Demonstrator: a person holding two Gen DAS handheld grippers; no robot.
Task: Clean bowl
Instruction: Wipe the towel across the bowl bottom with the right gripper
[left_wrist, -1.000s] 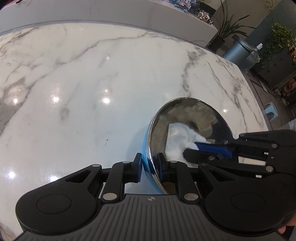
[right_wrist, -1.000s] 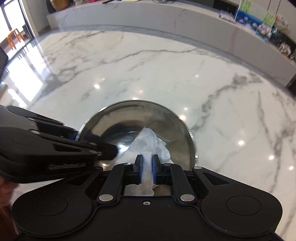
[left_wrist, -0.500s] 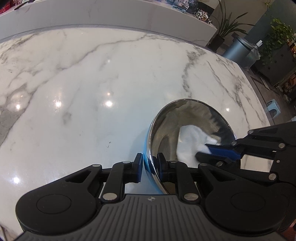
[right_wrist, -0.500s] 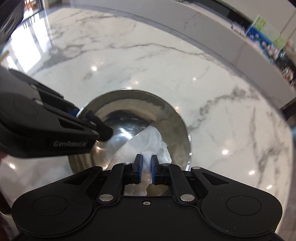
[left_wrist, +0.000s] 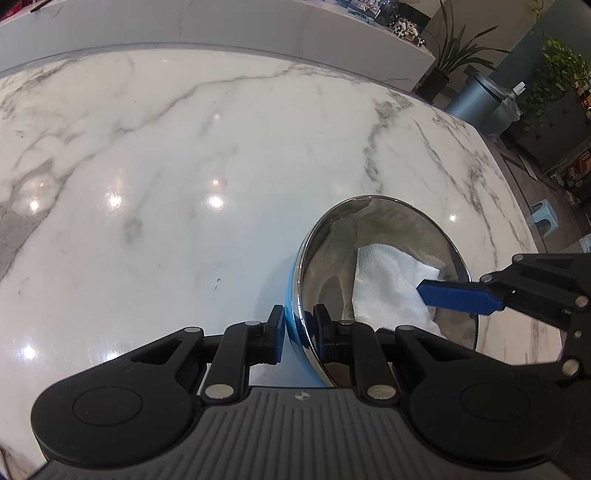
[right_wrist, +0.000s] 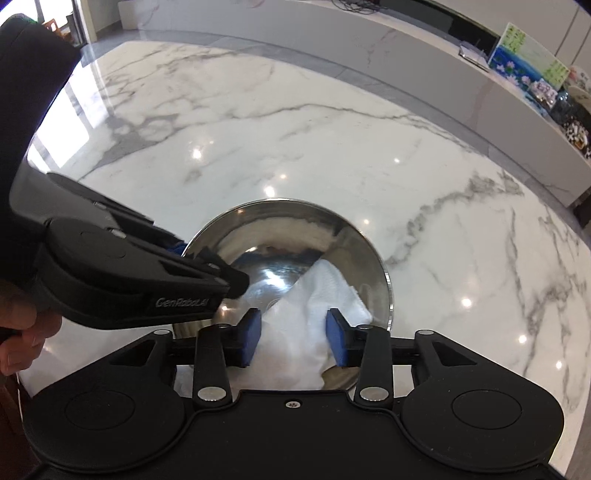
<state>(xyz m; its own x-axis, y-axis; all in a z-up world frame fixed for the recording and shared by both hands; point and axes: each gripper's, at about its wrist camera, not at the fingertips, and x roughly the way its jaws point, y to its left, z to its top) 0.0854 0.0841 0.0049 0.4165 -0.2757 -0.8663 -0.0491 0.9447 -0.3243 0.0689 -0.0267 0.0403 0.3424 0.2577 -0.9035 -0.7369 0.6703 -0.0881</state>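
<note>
A steel bowl (left_wrist: 384, 236) with a blue outside sits on the marble table; it also shows in the right wrist view (right_wrist: 280, 236). My left gripper (left_wrist: 299, 328) is shut on the bowl's near rim, one pad inside and one outside. A white paper towel (left_wrist: 388, 280) lies inside the bowl, also seen in the right wrist view (right_wrist: 317, 314). My right gripper (right_wrist: 293, 339) is open, its blue pads on either side of the towel and apart from it. In the left wrist view the right gripper (left_wrist: 458, 297) reaches in over the bowl's right rim.
The white marble table (left_wrist: 184, 166) spreads wide to the left and behind the bowl. Its right edge (left_wrist: 517, 192) is close to the bowl. A long white counter (right_wrist: 406, 48) runs behind the table. A grey bin (left_wrist: 480, 99) and plants stand on the floor beyond.
My right gripper has opened and let go of the paper towel, which now lies loose in the bowl. The right gripper has drawn back toward the bowl's rim. The left gripper still holds the rim.
</note>
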